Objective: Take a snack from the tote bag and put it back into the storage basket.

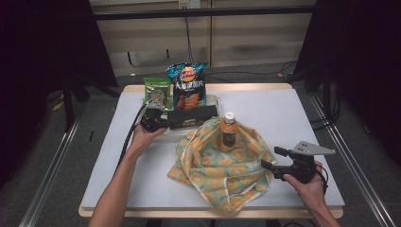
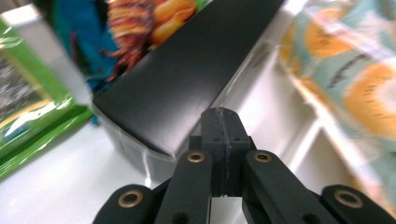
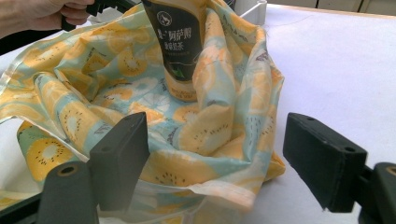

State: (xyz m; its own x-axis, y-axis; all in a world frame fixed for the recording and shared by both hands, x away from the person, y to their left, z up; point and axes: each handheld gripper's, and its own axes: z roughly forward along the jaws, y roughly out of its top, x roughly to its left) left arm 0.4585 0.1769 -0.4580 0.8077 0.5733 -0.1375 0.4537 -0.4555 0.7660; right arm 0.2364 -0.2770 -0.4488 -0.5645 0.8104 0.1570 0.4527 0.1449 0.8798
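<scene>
Left gripper (image 2: 223, 140), jaws pressed together on nothing, is sitting at the near end of a matte black box (image 2: 187, 70) whose long axis is running toward the frame's upper right in a clear tray (image 2: 135, 151). Right gripper (image 3: 215, 158), jaws standing wide apart and empty, is facing a soft fruit-print cloth bag (image 3: 205, 126) at frame centre. A bottle (image 1: 229, 130) is standing upright in it, cap up. Glossy chip bag (image 1: 188, 87) and green packet (image 1: 158, 92) are standing behind.
</scene>
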